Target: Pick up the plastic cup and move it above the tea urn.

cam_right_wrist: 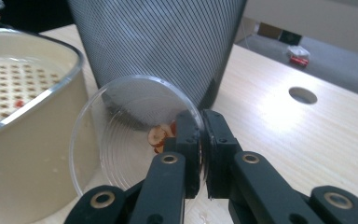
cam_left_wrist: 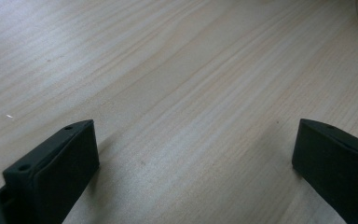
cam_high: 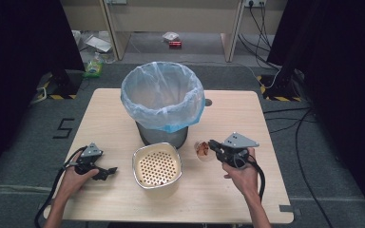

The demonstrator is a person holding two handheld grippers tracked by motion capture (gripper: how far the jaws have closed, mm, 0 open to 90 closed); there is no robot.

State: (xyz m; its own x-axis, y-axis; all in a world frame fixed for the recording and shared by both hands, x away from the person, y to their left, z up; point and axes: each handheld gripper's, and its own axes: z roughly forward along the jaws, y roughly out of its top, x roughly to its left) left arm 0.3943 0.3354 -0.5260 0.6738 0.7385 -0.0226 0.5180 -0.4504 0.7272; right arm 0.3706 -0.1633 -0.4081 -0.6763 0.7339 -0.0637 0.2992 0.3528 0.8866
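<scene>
My right gripper (cam_high: 212,144) is shut on the rim of a small clear plastic cup (cam_high: 202,150), just right of the mesh bin's foot. In the right gripper view the two jaws pinch the cup's (cam_right_wrist: 121,140) thin wall, gripper (cam_right_wrist: 201,126), and the cup tilts with its mouth toward the camera. A few red-brown food bits (cam_right_wrist: 157,136) lie inside it. My left gripper (cam_high: 110,170) rests low at the table's front left. Its jaws stand wide apart over bare wood, gripper (cam_left_wrist: 193,149), with nothing between them.
A mesh waste bin (cam_high: 163,97) lined with a blue-tinted bag stands at the table's middle back. In front of it sits a cream bowl with a perforated strainer insert (cam_high: 157,166); its wall (cam_right_wrist: 28,140) is close to the cup's left. A round hole (cam_right_wrist: 303,95) pierces the tabletop.
</scene>
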